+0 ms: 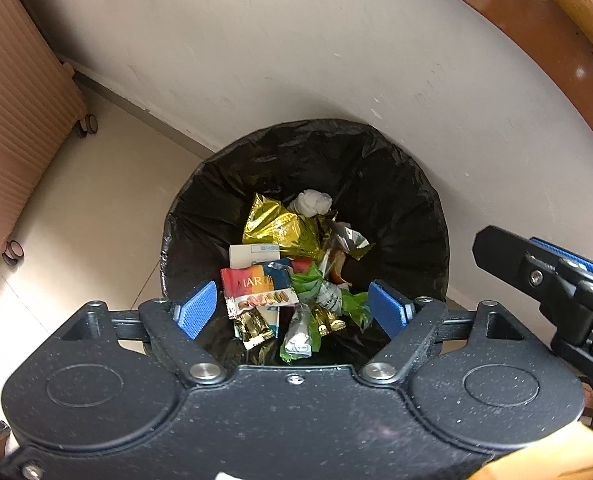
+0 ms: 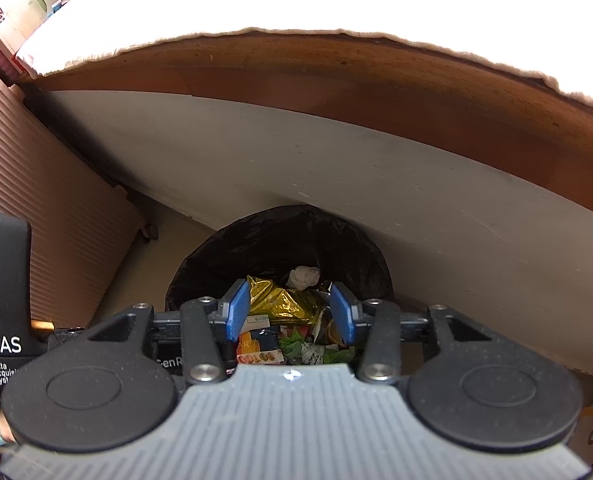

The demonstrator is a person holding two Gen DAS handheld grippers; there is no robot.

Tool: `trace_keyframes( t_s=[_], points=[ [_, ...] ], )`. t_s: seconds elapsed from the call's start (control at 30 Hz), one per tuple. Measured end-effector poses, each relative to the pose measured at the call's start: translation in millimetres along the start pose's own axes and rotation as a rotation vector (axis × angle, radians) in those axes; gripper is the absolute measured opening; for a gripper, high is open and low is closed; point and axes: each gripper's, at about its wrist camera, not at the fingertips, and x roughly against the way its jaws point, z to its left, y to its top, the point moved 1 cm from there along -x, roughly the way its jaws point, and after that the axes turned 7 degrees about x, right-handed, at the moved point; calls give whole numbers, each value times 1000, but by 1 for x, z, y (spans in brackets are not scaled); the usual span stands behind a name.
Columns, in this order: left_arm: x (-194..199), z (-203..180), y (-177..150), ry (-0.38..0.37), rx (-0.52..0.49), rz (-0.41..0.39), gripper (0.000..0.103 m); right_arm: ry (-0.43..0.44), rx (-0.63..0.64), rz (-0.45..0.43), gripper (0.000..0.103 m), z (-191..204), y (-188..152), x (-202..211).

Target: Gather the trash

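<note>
We hold both tools over the bin [image 1: 396, 184], which stands on the floor against the pale wall [image 1: 296, 40] and is lined with a black bag [image 1: 216, 200]; the trash already lies at its bottom. Our left gripper [image 1: 294, 308] points almost straight down with its 2 blue pads [image 1: 198, 308] spread wide and nothing between them but the view of the litter below. Our right gripper [image 2: 292, 312] hangs just beside it, jaws apart too and empty. The wrappers will handle light and limp: the gold foil wrapper [image 1: 276, 224] and the red, orange and blue snack packet [image 1: 256, 288] are thin, slick and crinkly, so we would pinch a flat edge or a corner, not the slippery face. The white tissue ball [image 1: 310, 202] is soft and will crush to nothing; the green wrappers [image 1: 316, 284] look tangled with silver foil, though the heap is too jumbled to tell the pieces apart. The bag itself is flimsy film, best taken at the rim fold. Around us, the ribbed pink suitcase [image 1: 16, 112] on wheels stands to the left, well apart, and the brown wooden table edge [image 2: 376, 80] overhangs above; it would crowd any lift straight up.
</note>
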Motion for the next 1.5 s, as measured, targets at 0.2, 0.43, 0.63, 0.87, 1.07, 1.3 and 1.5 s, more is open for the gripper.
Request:
trace_keyframes(
  t_s=[0.2,0.43,0.63,0.87,1.07,1.3,1.5],
  points=[
    [-2,-4,-5,-11,-11,12,88,0,0,6,61,2,-2,-4],
    [-3,-4,-7,-31,-2,26,91,0,1,8,61,1,-4,-5],
    [-2,-6,-8,-21,-15,23,99,-1,0,9,61,0,-5,-6],
    [-4,-2,-7,-19,5,34,100,0,2,8,61,-1,-6,-6],
    [-5,0,-7,-20,10,39,100,1,1,8,62,-1,-6,-6],
    [-6,-5,-9,-18,4,41,100,0,2,7,62,-1,-6,-6],
    [-8,-4,-9,-17,3,46,100,-1,1,7,62,-1,-6,-6]
  ],
)
